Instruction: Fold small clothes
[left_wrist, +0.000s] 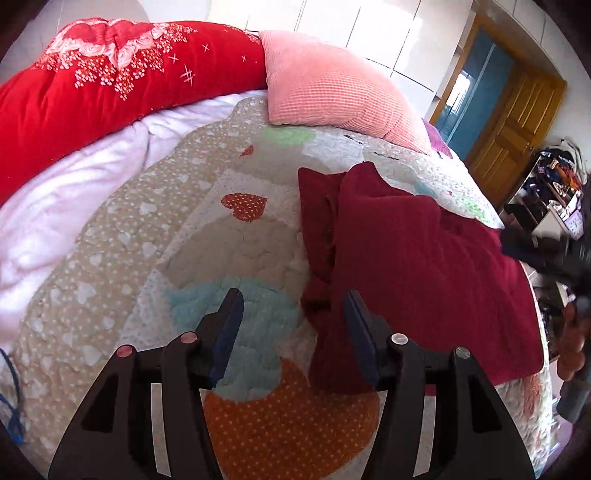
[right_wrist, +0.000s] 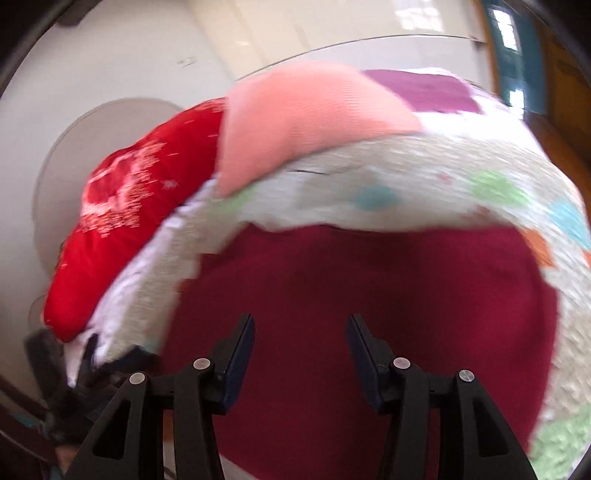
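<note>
A dark red knitted garment lies partly folded on a patchwork quilt covering the bed. My left gripper hovers open above the garment's left edge, its fingers straddling quilt and cloth, with nothing pinched between them. In the blurred right wrist view the same dark red garment spreads flat under my right gripper, which is open above the cloth and holds nothing. The other gripper shows as a dark blur at the garment's right edge.
A red floral duvet and a pink pillow lie at the head of the bed, with a white blanket beside them. A wooden door and a cluttered shelf stand beyond the bed's right side.
</note>
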